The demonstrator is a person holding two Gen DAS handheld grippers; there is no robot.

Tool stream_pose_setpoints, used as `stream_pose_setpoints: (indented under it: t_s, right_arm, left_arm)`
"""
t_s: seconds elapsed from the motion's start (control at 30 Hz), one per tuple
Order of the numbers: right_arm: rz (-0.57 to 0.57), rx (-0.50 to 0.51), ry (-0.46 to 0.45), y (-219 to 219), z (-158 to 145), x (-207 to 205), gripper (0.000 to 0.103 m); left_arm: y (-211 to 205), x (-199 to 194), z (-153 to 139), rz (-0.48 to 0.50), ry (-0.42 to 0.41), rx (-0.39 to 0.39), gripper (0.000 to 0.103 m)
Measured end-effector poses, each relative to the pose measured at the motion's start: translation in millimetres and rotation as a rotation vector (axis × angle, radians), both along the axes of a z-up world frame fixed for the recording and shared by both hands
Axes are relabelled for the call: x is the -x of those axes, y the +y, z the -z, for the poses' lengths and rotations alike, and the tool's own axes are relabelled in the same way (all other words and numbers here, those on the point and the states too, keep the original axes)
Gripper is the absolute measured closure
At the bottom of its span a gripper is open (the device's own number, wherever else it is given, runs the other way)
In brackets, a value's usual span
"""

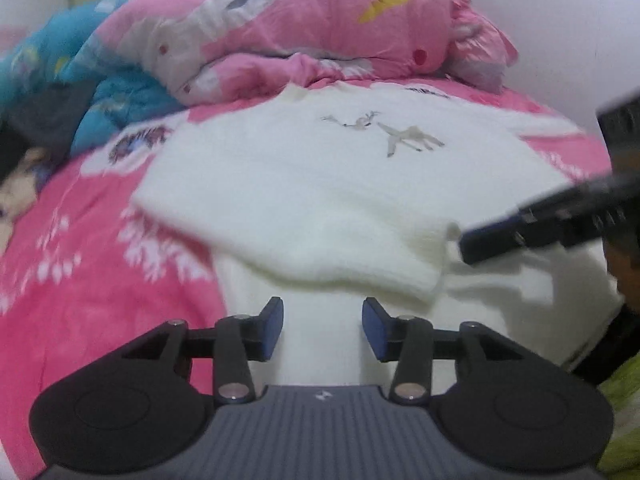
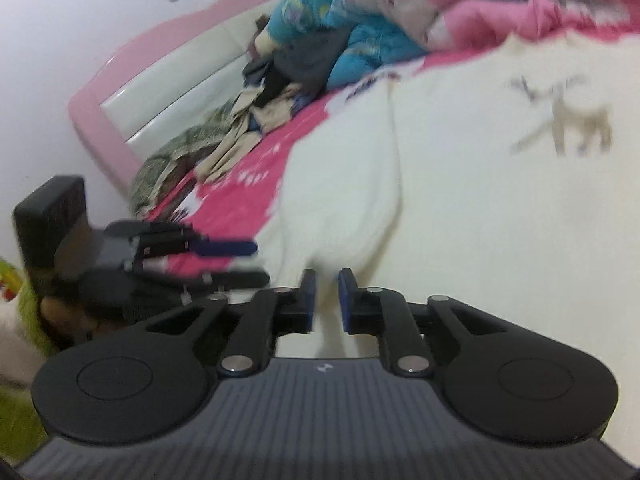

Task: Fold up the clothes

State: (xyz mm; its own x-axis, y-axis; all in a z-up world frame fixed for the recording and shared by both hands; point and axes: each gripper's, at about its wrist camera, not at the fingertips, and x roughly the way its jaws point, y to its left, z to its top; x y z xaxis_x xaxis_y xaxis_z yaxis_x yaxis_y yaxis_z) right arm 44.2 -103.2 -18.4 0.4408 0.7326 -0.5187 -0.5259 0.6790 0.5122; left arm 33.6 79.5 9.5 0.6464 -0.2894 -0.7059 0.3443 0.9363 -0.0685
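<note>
Bed: a wide bed under a bright pink printed bedsheet [image 1: 80, 280], with a glossy pink-and-cream padded headboard [image 2: 160, 80] at its far end in the right wrist view.
Bedding heap: a bunched pink quilt with a rabbit and carrot print [image 1: 320, 28] and a blue patterned quilt [image 1: 112, 92] are piled behind the work area.
Garment: the fluffy white knitted sweater with a small grey deer motif [image 1: 320, 184] lies on the sheet in the middle of the bed, chest print facing up (both views are blurred).
Fold so far: one thick flap of the sweater already lies doubled over the body, its rounded edge just ahead of the left tongs; I judge this a first fold laid down, not a finished bundle.
Left to do: the spread part toward the right still looks loose and rumpled, so further folds and squaring-up seem to remain.
Other clothes: a jumbled pile of beige, dark and green garments [image 2: 240, 128] waits near the headboard, untouched as far as can be seen.
Left gripper [image 1: 322, 330]: jaws moderately apart over white knit, nothing pinched.
Right gripper [image 2: 327, 304]: jaws narrow but parted, white fabric seen in the gap, pads not pressing on it.
</note>
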Motion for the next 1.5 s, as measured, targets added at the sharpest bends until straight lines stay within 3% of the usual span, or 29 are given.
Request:
stream_pose_setpoints:
  t_s: [0.17, 0.3, 0.37, 0.53, 0.7, 0.97, 1.17, 1.5]
  right_arm:
    - [0.116, -0.125, 0.055, -20, -9, -14, 0.053]
    - [0.183, -0.223, 0.191, -23, 4, -38, 0.051]
    - [0.175, -0.213, 0.234, -18, 13, -45, 0.051]
    - [0.158, -0.115, 0.225, 4, 20, -53, 0.067]
    - [0.150, -0.032, 0.216, 13, 18, -56, 0.095]
    - [0.100, -0.065, 0.180, 1, -14, -22, 0.099]
    - [0.027, -0.069, 0.179, 7, -38, 20, 0.099]
    - [-0.052, 0.011, 0.218, 32, -18, 59, 0.099]
  left_arm:
    - [11, -18, 1, -0.084, 0.147, 0.213, 0.054]
    - [1, -30, 3, -0.068, 0.199, 0.280, 0.054]
    - [-3, -33, 8, -0.069, 0.217, 0.290, 0.057]
    - [-13, -44, 15, -0.082, 0.210, 0.247, 0.069]
    - [-18, -44, 16, -0.098, 0.181, 0.221, 0.090]
    - [3, -15, -13, -0.040, 0.127, 0.292, 0.095]
    - [18, 22, -29, 0.044, 0.121, 0.284, 0.095]
    - [30, 53, -2, 0.098, 0.207, 0.243, 0.095]
